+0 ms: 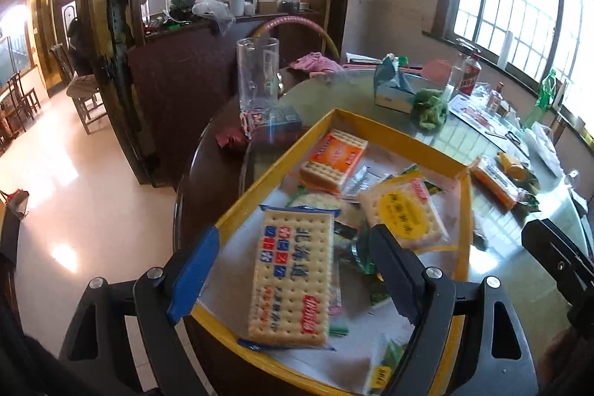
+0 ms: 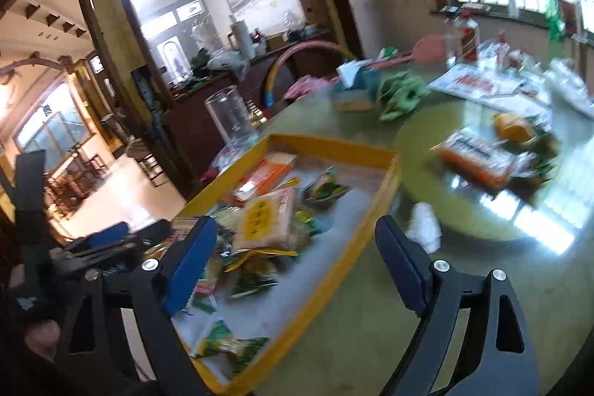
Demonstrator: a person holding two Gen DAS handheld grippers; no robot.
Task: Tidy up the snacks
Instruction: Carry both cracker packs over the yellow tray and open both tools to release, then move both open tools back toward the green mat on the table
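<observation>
Most snacks are lying inside the yellow tray [image 1: 375, 123]; my left gripper [image 1: 297, 270] and right gripper [image 2: 297, 264] are gaping empty, while orange packets [image 2: 477, 160] are waiting beyond the tray.

Cracker packs [image 1: 289, 281] lie in the tray [image 1: 375, 121] on the table [image 1: 334, 91].

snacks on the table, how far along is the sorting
Mostly done: the yellow tray already holds the blue cracker pack, the orange cracker pack, the yellow cracker pack and small green packets. Nothing is in hand: the left gripper and right gripper both stand open and empty. Left: the orange pack and a few snacks beside it, outside the tray.
</observation>
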